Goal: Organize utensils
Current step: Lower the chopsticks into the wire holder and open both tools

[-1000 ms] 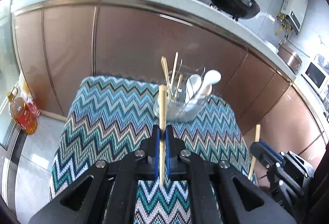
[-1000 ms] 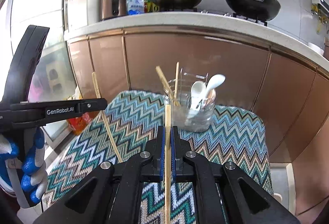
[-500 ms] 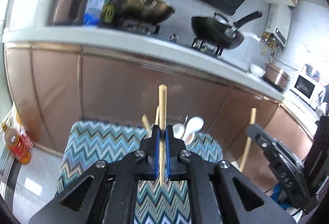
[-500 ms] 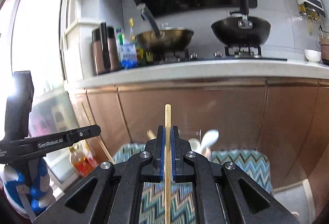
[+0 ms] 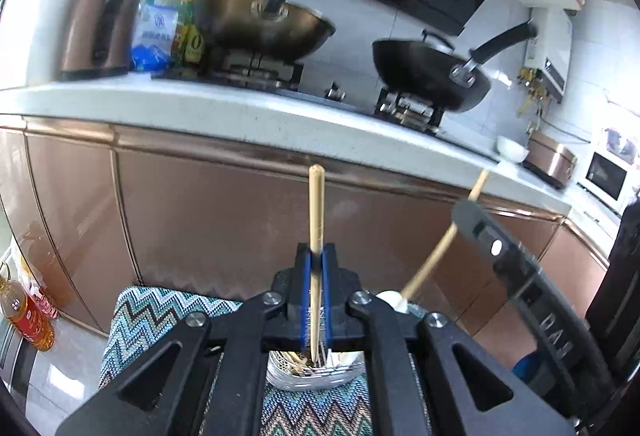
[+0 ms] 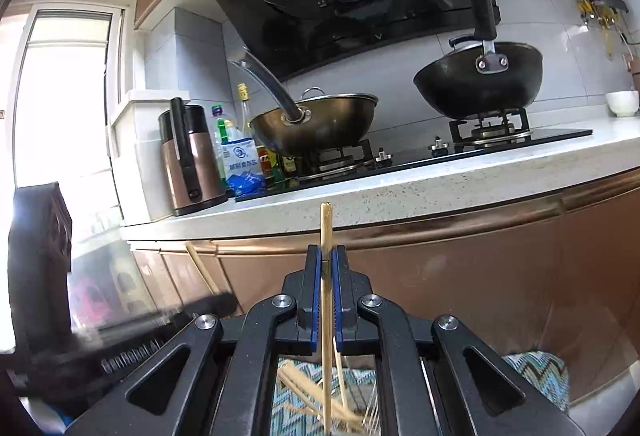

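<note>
Copper-fronted kitchen cabinets fill the left wrist view; below them a zigzag cloth (image 5: pixel 152 312) covers the worktop. The left gripper (image 5: pixel 316 268) has its jaws clenched on an upright chopstick (image 5: pixel 316 204) above the glass holder (image 5: pixel 316 376).

From the right wrist, the right gripper (image 6: pixel 327 268) likewise clamps a pale chopstick (image 6: pixel 326 228) over the holder's sticks. Both descend together, so I judge they could collide or miss the rim.

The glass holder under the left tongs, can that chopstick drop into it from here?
Probably yes. The left tongs grip a chopstick upright, its lower tip just over the holder mouth, with nothing between. The right tongs' chopstick slants in from the right and could crowd it.
</note>
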A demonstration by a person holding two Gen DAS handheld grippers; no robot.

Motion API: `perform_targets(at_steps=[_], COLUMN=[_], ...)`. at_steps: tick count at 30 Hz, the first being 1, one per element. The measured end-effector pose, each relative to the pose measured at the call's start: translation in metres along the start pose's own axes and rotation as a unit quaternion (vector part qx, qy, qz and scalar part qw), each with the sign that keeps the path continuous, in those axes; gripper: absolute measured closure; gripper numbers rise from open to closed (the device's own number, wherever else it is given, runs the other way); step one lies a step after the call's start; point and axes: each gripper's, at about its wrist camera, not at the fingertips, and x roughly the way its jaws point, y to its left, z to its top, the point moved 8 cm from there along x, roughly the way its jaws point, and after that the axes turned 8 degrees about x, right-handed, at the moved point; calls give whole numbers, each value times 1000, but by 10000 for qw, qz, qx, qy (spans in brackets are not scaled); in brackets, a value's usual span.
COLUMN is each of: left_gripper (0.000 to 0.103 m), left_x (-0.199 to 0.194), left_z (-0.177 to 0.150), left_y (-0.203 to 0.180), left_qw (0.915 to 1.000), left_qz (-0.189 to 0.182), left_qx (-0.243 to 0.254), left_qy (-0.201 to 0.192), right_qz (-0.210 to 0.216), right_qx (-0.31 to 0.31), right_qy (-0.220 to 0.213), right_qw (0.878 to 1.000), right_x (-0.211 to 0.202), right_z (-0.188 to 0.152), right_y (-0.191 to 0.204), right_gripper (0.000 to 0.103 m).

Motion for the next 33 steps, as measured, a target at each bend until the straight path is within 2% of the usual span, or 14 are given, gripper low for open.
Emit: perform_targets(at_steps=[5, 13, 18, 19, 21, 22, 23, 26, 30, 33], left_gripper=[98, 98, 98, 97, 96, 96, 93, 80, 78, 71], left_x=[35, 67, 75, 75, 74, 73, 71, 60, 35, 14], left_z=[-10, -22, -34, -36, -39, -39, -39, -35, -29, -27], left_y=[11, 18, 18, 19, 19, 19, 19, 18, 14, 10], left_qw=[9999, 9994, 9993, 9991, 9990, 9990, 9991, 9992, 9996, 9995], left_qz=[39, -26, 103, 109, 124, 141, 145, 132, 210, 314], left_qx=[-49, -238, -230, -256, -265, -259, -259, -281, -169, -63], left_qy=[157, 266, 289, 310, 327, 323, 314, 244, 71, -33], right_qz=[-141, -225, -353, -409, -474, -503, -522, -589, -665, -784], right_qx=[-161, -352, -340, -318, -299, -272, -266, -258, -248, -206], right_qy=[62, 263, 511, 562, 602, 616, 614, 568, 443, 370], right_qw=[9998, 9988, 9975, 9971, 9966, 9965, 9964, 9963, 9965, 9960], right_x=[31, 37, 41, 40, 38, 35, 34, 21, 0, -22], right_z=[-9, -33, -51, -55, -58, -58, -57, -53, -44, -40], right_y=[-12, -19, -27, -30, -33, -35, -35, -36, -35, -36], right_gripper=[97, 98, 97, 96, 84, 73, 68, 68, 67, 67])
